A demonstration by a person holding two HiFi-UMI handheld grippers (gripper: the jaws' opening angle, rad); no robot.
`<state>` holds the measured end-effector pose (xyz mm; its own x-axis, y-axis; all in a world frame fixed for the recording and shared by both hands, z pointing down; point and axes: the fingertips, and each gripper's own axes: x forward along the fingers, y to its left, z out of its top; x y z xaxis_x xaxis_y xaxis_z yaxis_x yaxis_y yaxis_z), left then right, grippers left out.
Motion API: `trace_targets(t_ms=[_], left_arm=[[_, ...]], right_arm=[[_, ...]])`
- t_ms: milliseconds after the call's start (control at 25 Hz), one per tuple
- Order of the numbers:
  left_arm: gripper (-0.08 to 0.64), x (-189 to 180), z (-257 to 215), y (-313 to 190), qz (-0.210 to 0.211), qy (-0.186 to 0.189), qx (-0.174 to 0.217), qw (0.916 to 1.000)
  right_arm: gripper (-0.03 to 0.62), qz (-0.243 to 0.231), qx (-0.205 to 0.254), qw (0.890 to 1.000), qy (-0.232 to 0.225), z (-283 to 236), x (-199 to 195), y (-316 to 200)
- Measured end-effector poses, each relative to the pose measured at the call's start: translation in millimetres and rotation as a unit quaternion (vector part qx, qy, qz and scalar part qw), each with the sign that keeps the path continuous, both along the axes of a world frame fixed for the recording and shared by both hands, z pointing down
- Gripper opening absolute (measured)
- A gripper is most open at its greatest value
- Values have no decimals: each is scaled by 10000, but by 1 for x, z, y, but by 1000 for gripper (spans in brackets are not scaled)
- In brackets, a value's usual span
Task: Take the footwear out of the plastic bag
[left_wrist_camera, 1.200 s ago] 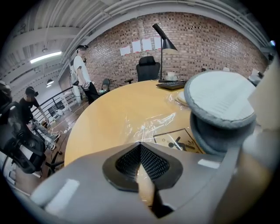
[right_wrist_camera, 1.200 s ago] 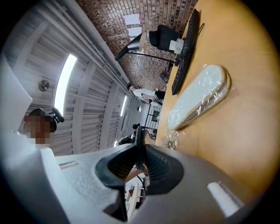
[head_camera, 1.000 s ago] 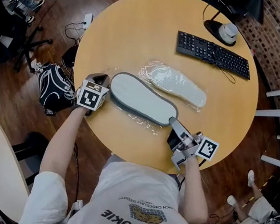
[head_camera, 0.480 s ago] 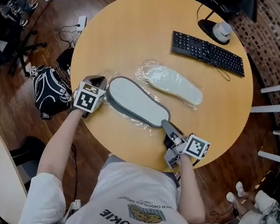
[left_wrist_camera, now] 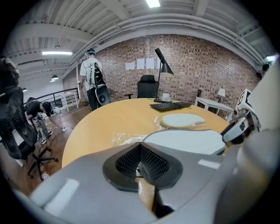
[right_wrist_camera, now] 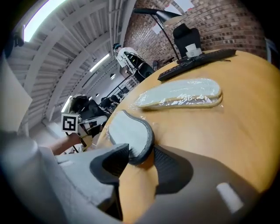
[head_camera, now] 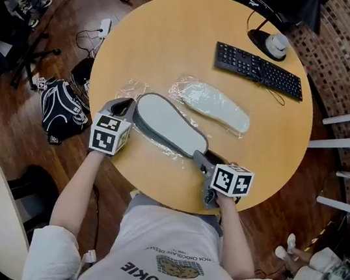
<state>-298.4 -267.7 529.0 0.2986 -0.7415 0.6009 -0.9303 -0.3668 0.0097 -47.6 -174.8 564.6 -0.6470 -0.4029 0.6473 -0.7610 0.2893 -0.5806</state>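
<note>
— Right gripper view: what's between the jaws?
— The grey slipper's (right_wrist_camera: 129, 131) end. The right gripper (right_wrist_camera: 138, 159) has just been opening, pads off it; it lies on the table (head_camera: 177, 44), over the plastic bag (left_wrist_camera: 127, 139).
— And the left gripper (left_wrist_camera: 139, 149)?
— Pinched closed on the bag's film.

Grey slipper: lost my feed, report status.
Left gripper shut by plastic bag. Right gripper just opening, grey slipper end between jaws. Second slipper still bagged. Nothing blocking.

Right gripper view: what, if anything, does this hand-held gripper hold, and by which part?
Nothing. The right hand-held gripper has just been opening its jaws; the slipper's grey-rimmed end sits between them, ungripped.
</note>
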Motion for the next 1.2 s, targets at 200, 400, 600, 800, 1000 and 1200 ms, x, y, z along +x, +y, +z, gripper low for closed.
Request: trace_targets(t_ms=[200, 400, 600, 800, 1000, 1200], left_arm=[[2, 36, -20, 32, -314, 410, 56, 9986], [2, 94, -30, 70, -701, 572, 80, 9959], [2, 172, -40, 110, -1067, 652, 192, 9920], [2, 230, -55, 149, -1472, 739, 330, 9858], [2, 260, -72, 193, -1773, 570, 363, 9818], [2, 278, -88, 230, -1962, 627, 493, 9773]], right_arm=[[201, -516, 230, 9965, 622, -2, 7, 6], [201, -1167, 663, 9903, 348, -19, 21, 16], [201, -1783, 1151, 9772, -3, -41, 57, 40], [199, -2170, 1487, 9646, -176, -55, 91, 66], [185, -2440, 1669, 9548, -320, -75, 107, 92], [112, -2610, 1888, 9458, -425, -96, 106, 121]])
